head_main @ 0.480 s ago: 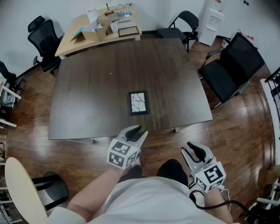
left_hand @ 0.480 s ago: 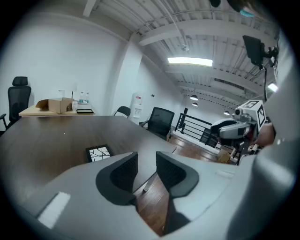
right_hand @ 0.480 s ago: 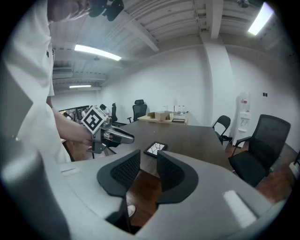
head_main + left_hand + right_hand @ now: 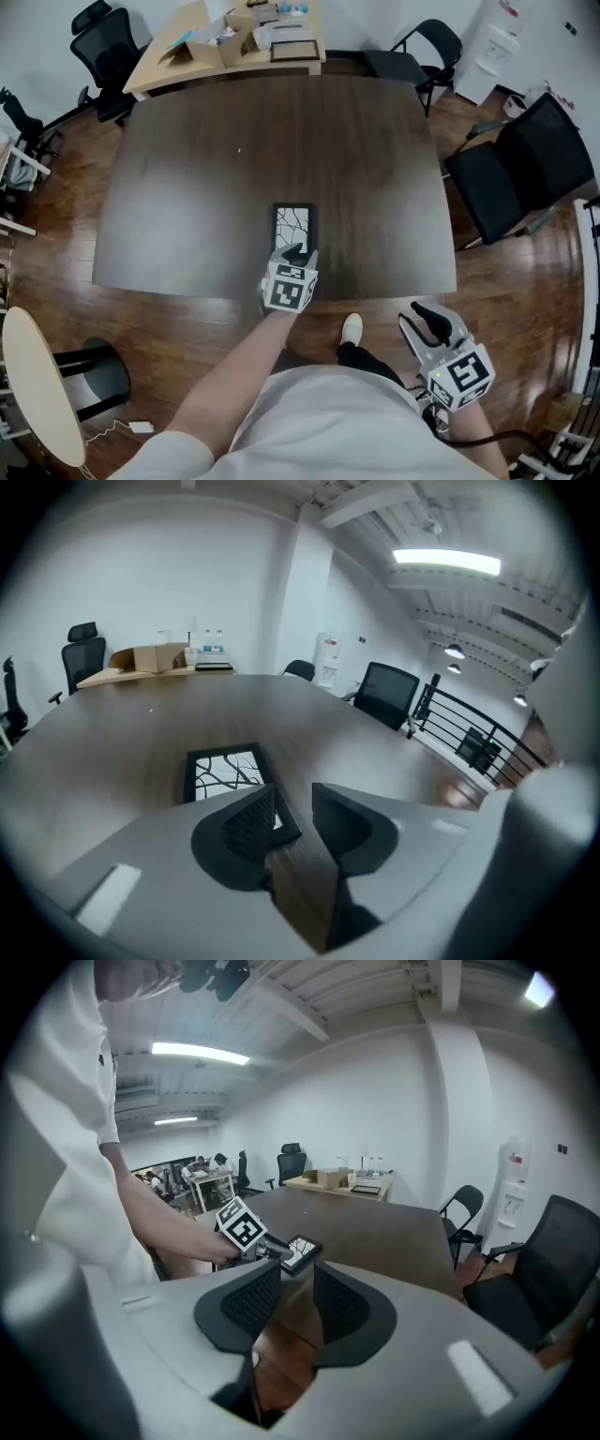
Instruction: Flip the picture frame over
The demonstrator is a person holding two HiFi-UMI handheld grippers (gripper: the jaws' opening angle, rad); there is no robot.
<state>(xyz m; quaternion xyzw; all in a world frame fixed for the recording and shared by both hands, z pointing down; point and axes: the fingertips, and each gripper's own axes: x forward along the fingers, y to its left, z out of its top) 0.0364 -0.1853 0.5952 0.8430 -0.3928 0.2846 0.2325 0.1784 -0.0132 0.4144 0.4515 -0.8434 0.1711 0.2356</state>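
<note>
Nearest, the right tool [image 4: 424, 325] hangs over the floor beside the person's body, jaws apart and empty. The left tool [image 4: 293, 254] – jaws also parted, nothing between them – is at the near end of the picture frame [image 4: 292, 223], which lies flat, picture up, on the dark counter [image 4: 187, 187]. Beyond stands a light desk [image 4: 178, 56].

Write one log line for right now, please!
left gripper: open, at near edge of picture frame | right gripper: open, empty, off the table | picture frame: flat, picture side up, not flipped
</note>
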